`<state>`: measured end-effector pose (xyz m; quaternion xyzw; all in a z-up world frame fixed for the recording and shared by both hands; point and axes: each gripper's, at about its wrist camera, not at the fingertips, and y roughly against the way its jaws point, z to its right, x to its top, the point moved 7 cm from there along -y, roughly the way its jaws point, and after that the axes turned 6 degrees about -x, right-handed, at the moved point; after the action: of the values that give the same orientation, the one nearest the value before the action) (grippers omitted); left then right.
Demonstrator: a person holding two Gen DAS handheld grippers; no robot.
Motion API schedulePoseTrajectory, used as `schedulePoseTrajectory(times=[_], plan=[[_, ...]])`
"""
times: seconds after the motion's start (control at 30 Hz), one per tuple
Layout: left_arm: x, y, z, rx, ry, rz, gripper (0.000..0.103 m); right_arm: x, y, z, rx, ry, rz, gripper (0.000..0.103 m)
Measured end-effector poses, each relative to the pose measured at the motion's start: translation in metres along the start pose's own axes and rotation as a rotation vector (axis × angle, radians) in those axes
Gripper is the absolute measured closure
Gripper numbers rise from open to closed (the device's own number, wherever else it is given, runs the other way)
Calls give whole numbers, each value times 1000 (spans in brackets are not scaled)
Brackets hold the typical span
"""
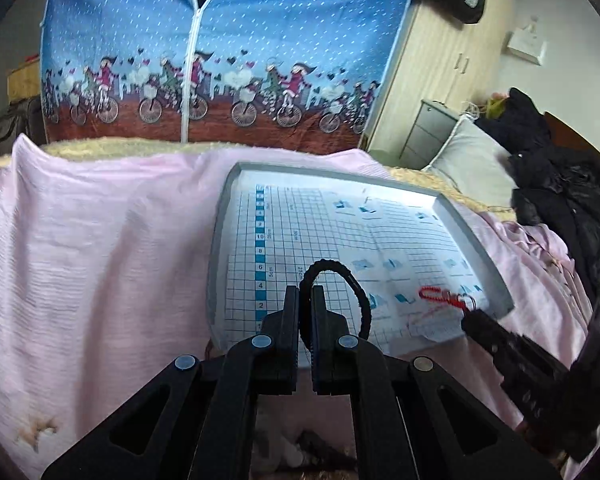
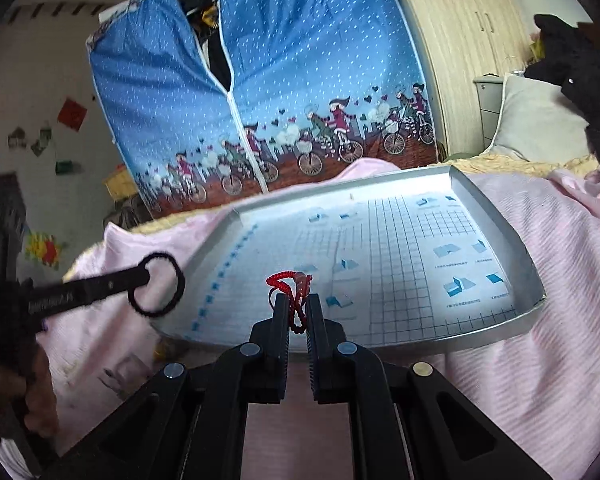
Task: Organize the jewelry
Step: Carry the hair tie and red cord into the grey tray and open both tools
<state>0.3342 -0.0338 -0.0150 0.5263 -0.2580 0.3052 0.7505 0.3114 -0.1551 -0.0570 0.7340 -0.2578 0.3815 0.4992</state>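
The left gripper [image 1: 305,300] pinches a black braided bracelet [image 1: 337,294], its loop standing ahead of the fingertips over the gridded tray [image 1: 476,232], likely ready to set down. The right gripper [image 2: 297,306] clamps a red cord bracelet [image 2: 291,292], its length running forward over the tray's near edge.

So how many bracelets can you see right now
2. The black braided bracelet is pinched in the left claw over the tray's near edge; the red cord bracelet is pinched in the right claw above the tray. None elsewhere visible.
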Motion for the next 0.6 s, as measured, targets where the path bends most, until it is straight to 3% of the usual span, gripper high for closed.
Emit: schedulePoseTrajectory(times=[0.17, 0.47, 0.57, 0.6], plan=[[-10, -33, -4, 8, 65, -34, 100, -9, -12, 13, 17, -47, -44, 95], [-27, -43, 3, -11, 89, -101, 98, -12, -11, 14, 0, -42, -60, 93], [-28, -36, 1, -53, 135, -106, 83, -12, -10, 14, -13, -34, -60, 92], [-28, -30, -2, -64, 153, -90, 67, -12, -8, 15, -20, -30, -56, 87]])
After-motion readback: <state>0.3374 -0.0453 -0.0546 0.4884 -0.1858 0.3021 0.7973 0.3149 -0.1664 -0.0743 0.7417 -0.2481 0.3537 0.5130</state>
